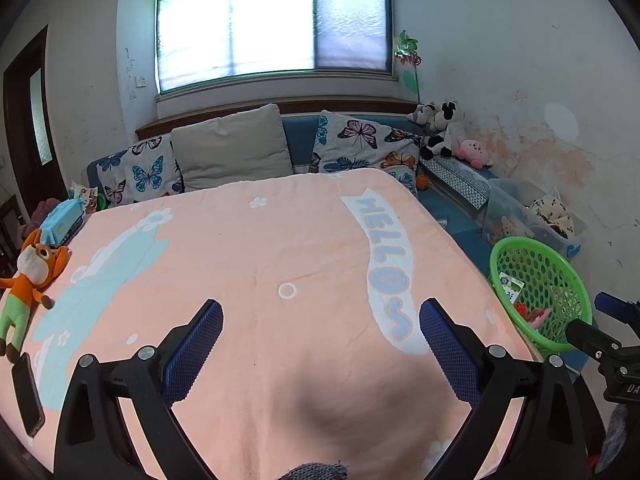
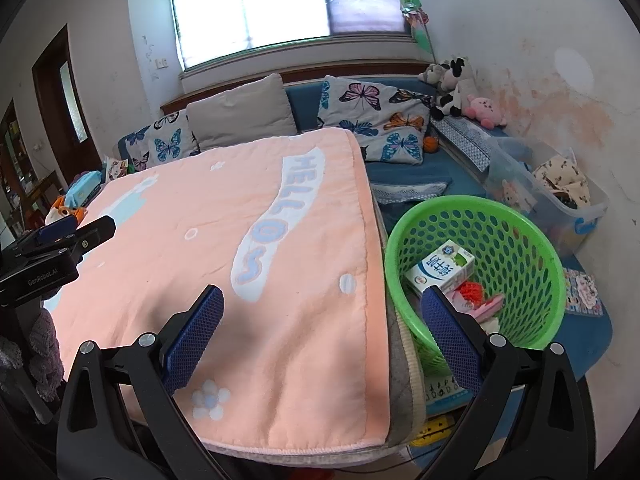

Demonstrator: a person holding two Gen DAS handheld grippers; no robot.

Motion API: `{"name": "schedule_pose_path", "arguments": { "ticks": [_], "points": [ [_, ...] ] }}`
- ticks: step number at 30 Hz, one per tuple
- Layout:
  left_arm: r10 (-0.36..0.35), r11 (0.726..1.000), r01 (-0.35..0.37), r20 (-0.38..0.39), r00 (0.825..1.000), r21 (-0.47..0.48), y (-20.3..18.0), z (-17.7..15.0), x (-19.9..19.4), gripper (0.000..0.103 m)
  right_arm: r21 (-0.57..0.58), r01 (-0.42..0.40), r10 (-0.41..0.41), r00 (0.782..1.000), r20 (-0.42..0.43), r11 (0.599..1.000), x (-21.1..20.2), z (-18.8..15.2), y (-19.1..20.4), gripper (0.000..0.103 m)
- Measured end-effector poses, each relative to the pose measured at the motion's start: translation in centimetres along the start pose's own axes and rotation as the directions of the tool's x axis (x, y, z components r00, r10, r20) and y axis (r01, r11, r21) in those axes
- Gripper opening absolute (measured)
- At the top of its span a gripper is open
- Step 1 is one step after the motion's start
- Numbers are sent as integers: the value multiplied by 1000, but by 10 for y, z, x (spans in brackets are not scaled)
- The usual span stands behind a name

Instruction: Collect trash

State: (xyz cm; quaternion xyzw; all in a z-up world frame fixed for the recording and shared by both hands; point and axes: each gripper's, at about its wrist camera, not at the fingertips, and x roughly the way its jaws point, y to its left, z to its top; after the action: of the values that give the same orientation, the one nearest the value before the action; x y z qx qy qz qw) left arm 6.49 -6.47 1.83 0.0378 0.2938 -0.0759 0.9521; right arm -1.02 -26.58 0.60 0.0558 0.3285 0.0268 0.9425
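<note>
A green perforated basket [image 2: 520, 216] stands on the blue mat at the right of the pink "HELLO" blanket [image 2: 256, 240]. In it lie a white milk carton [image 2: 440, 268] and red and pink wrappers [image 2: 476, 300]. The basket also shows in the left wrist view [image 1: 560, 264] with the carton [image 1: 510, 286] inside. My left gripper [image 1: 320, 312] is open and empty above the blanket [image 1: 260, 260]. My right gripper [image 2: 322, 300] is open and empty, over the blanket's right edge beside the basket.
A fox plush [image 1: 28, 280], a dark phone [image 1: 28, 394] and a blue wipes pack [image 1: 62, 218] lie at the blanket's left edge. Butterfly pillows [image 1: 360, 140], plush toys [image 1: 448, 128] and a clear storage bin [image 2: 560, 196] line the back and right.
</note>
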Motion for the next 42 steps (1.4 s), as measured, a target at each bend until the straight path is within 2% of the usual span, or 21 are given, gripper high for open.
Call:
{"name": "schedule_pose_path", "arguments": {
  "ticks": [42],
  "points": [
    [3, 1000, -3, -11, 1000, -4, 4, -4, 4, 95, -14, -20, 20, 1000, -9, 1000, 6, 2, 5, 98]
  ]
}}
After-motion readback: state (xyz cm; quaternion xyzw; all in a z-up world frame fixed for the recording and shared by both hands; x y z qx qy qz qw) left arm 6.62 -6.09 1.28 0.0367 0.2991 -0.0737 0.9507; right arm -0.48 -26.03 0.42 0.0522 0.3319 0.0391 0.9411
